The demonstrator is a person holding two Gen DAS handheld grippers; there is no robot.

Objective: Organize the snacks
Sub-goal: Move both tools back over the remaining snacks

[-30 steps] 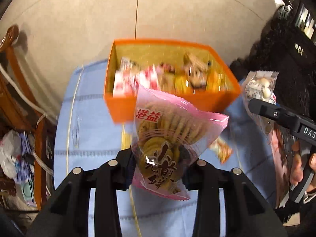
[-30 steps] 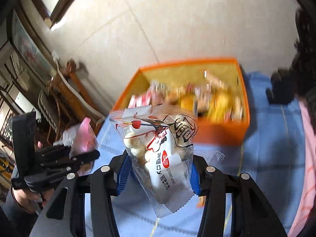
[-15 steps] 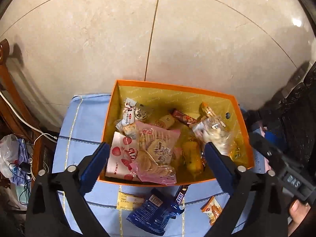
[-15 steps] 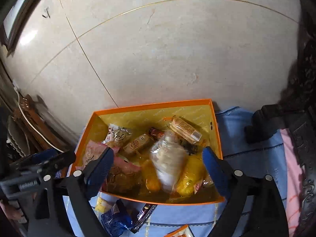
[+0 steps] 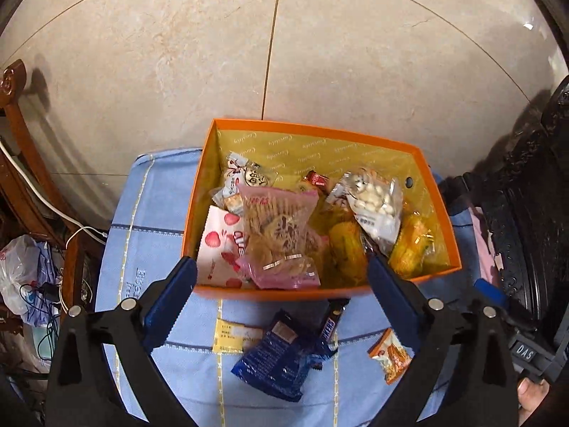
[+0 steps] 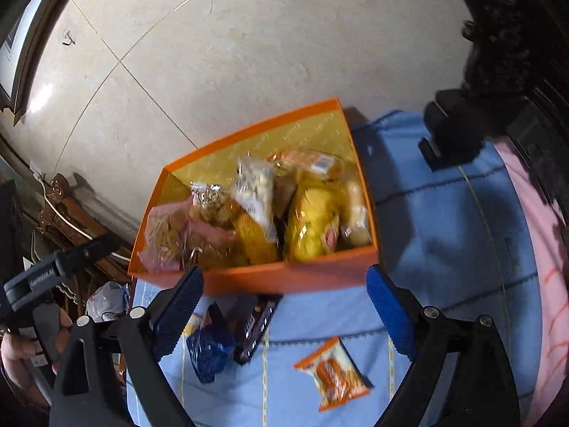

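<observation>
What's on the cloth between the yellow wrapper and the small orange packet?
In the left wrist view, a crumpled dark blue foil bag and a dark chocolate bar lie between the yellow wrapper and the small orange packet.

- Beige marble-look floor tiles [image 5: 199, 71] with thin golden seams fill everything beyond the claw, glossy with pale light patches.
- Carved reddish wooden furniture [image 5: 16, 114] stands far left of the claw, a white cable [image 5: 39, 192] trailing over it.
- Dark carved furniture [image 5: 533, 185] (almost black) rises at the right.
- A window frame [image 6: 21, 46] shows at upper left in the right wrist view.
</observation>
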